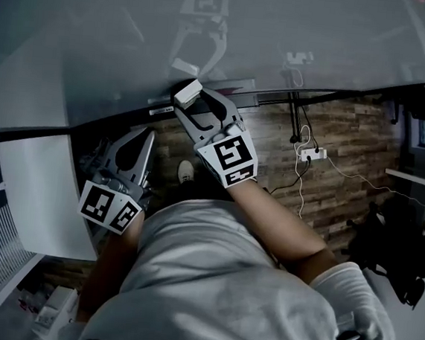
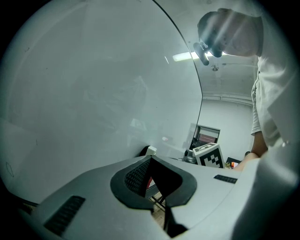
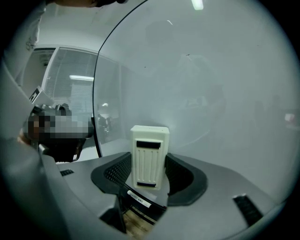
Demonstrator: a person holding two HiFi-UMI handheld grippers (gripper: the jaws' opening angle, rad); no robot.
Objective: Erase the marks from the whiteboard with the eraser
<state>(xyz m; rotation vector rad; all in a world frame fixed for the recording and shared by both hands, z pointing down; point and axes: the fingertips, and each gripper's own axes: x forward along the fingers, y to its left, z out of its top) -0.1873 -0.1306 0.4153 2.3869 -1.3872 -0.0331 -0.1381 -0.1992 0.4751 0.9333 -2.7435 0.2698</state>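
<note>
Eraser (image 3: 149, 157), probably a light, stiff plastic block that is best held by its long sides, sits clamped that way in the right gripper (image 3: 150, 169) at the whiteboard's (image 1: 98, 35) lower edge, while the left gripper (image 2: 149, 159) hangs closed on nothing.

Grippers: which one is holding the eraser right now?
The right gripper: its jaws clamp the white eraser. The left gripper has its jaws together with nothing between them.
</note>
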